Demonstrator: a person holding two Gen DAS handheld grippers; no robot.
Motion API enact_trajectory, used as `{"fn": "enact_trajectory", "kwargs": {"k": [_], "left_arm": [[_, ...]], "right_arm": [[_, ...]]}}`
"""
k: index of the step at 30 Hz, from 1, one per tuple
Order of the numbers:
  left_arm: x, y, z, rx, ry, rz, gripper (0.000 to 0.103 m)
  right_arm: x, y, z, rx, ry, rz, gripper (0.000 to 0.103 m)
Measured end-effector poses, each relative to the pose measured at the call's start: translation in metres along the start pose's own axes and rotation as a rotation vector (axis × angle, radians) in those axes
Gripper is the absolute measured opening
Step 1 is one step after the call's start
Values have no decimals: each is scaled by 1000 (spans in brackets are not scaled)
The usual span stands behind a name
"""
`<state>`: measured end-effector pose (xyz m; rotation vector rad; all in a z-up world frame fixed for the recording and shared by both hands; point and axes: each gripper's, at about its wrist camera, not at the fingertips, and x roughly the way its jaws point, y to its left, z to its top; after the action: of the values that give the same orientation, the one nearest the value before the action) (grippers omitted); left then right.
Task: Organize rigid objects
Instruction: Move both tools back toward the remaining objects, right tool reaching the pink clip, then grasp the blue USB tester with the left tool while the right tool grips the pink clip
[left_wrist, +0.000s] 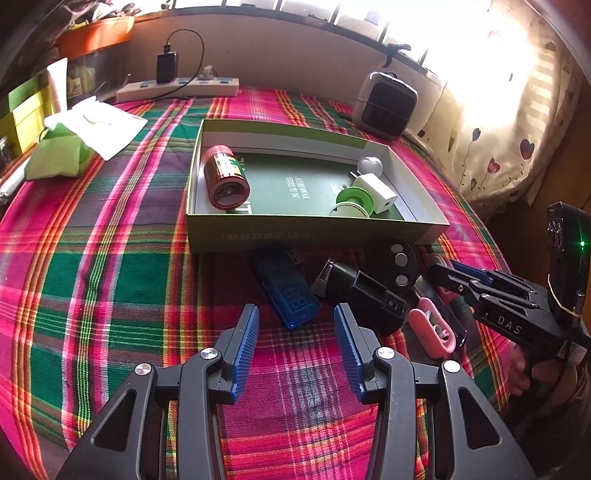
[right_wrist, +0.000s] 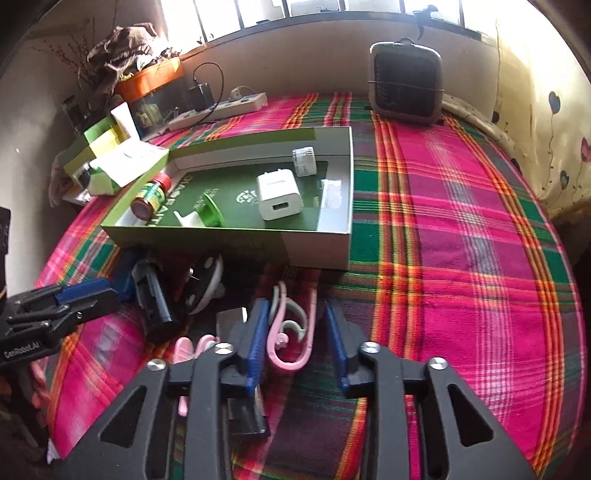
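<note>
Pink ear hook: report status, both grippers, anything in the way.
Left gripper open, empty, over the plaid cloth. Right gripper astride pink ear hook, pads not visibly pressing. Black adapter close beside; green box ahead.

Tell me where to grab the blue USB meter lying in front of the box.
Grip the blue USB meter across its narrow width at mid-body, coming from above. It lies flat on the cloth, long and slim, with its plug end near the box. The left claw is nearest.
</note>
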<state>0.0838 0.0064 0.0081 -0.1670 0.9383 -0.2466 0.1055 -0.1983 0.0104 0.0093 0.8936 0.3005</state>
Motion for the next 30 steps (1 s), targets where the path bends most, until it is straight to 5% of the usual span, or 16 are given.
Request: {"fn": "enact_trajectory", "kwargs": {"k": [7,30], "left_arm": [[6,-8,3,14,7,35,42],[8,-2,5,56,-10,215,42]], "right_arm": [[-4,-8,-1,-3,-9,-50,24],[-6,-20,-3,39,-11,-7,24]]}}
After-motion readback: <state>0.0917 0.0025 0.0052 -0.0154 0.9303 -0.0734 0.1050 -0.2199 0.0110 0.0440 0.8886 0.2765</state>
